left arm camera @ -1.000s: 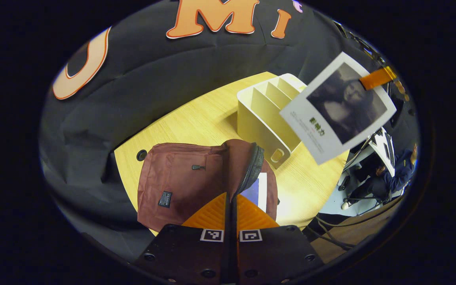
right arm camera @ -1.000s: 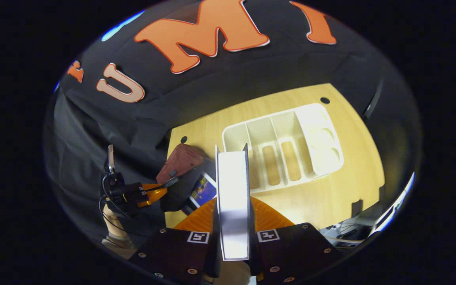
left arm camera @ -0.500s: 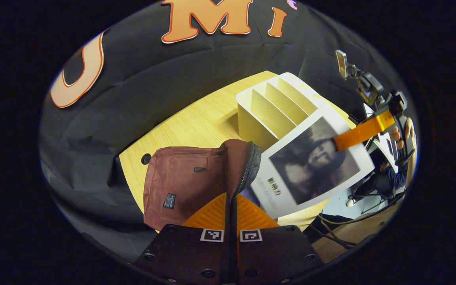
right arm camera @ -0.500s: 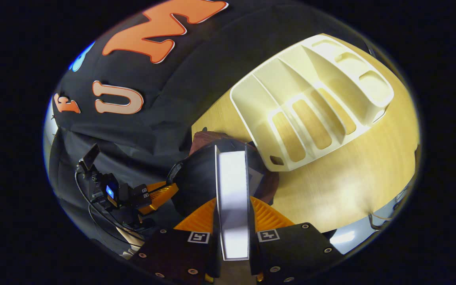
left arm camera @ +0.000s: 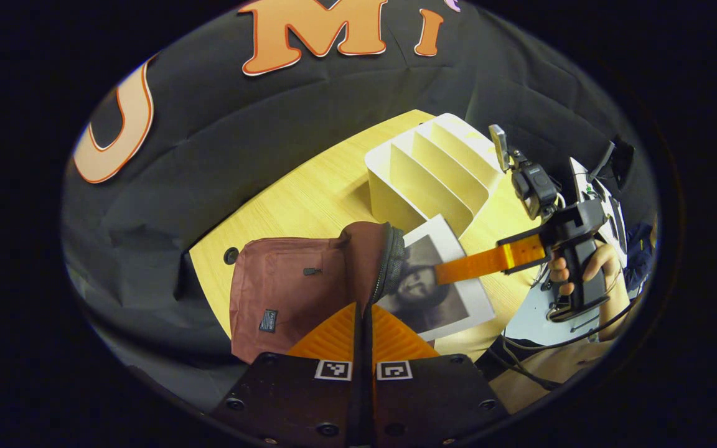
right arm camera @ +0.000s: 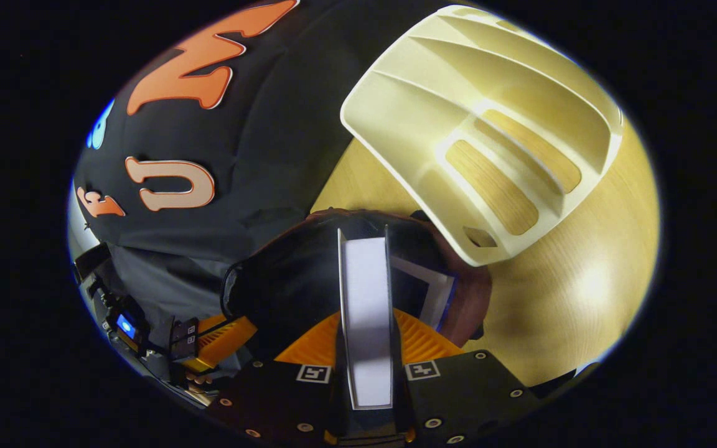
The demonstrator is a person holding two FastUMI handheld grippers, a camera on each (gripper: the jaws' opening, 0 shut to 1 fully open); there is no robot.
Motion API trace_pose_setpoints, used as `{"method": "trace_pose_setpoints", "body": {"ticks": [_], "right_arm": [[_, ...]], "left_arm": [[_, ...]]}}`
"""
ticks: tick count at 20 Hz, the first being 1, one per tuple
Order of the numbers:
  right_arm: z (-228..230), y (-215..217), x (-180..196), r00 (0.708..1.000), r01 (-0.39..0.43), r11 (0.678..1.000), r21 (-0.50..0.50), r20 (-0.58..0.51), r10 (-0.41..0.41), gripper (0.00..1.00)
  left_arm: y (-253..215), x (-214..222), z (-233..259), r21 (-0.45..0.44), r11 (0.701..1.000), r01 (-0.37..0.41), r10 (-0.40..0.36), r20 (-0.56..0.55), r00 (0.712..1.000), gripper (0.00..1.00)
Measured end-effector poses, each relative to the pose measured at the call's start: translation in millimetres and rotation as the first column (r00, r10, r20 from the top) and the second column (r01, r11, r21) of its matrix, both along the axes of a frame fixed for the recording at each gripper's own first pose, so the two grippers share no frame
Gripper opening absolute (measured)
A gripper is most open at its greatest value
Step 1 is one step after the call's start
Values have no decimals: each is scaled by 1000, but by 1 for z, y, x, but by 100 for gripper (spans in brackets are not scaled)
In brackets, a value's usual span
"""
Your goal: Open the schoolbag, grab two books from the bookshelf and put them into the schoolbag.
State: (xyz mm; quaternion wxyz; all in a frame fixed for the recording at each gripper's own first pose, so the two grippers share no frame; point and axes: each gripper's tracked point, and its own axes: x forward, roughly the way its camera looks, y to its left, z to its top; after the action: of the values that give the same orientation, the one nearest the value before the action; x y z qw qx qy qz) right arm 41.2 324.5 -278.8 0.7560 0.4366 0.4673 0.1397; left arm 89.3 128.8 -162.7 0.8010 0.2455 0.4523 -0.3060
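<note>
The right tool (right arm camera: 365, 348), gripping the book (left arm camera: 439, 280), has lowered it into the schoolbag (left arm camera: 296, 280) (left tool (left arm camera: 363, 336) pinching its flap).

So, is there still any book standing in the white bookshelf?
No, all slots of the bookshelf are bare in the right gripper view.

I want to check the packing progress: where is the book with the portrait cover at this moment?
In the left gripper view the book is right of centre, clamped by the right tongs, its lower end entering the open schoolbag just before the bookshelf.
</note>
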Motion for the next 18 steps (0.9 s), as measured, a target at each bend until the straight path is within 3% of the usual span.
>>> {"method": "trace_pose_setpoints", "body": {"ticks": [7, 8, 10, 11, 12, 13, 14, 15, 16, 18], "right_arm": [[-15, 35, 28, 995, 64, 997, 33, 73, -67, 28], [-18, 41, 32, 992, 83, 996, 25, 88, -85, 29], [-36, 53, 31, 996, 45, 998, -49, 78, -41, 33], [-52, 58, 24, 999, 13, 993, -116, 52, -7, 48], [-63, 56, 20, 999, -17, 987, -162, 37, 23, 48], [-70, 55, 16, 999, -40, 978, -204, 22, 45, 67], [-77, 51, 12, 998, -59, 968, -243, 0, 60, 63], [-80, 47, 9, 997, -72, 960, -271, -17, 70, 70], [-83, 44, 6, 996, -88, 954, -288, -34, 81, 87], [-81, 33, 1, 994, -111, 946, -305, -39, 104, 98]], "left_arm": [[-18, 1, 10, 1, 1000, 29, -29, 21, 999, 0], [-19, -1, 12, 1, 999, 34, -34, 19, 999, 0], [-20, -1, 12, 7, 999, 38, -38, 18, 999, 0], [-18, -1, 11, 14, 999, 36, -37, 21, 999, 0], [-17, 1, 11, 16, 999, 31, -31, 22, 999, 0], [-15, 2, 9, 13, 1000, 25, -25, 19, 1000, 0], [-13, 1, 9, 8, 1000, 15, -16, 17, 1000, 0], [-12, 2, 8, 3, 1000, 8, -8, 15, 1000, 0], [-11, 4, 8, -2, 1000, 0, 0, 16, 1000, 0], [-10, 6, 7, -9, 1000, -14, 15, 17, 1000, 0]]}}
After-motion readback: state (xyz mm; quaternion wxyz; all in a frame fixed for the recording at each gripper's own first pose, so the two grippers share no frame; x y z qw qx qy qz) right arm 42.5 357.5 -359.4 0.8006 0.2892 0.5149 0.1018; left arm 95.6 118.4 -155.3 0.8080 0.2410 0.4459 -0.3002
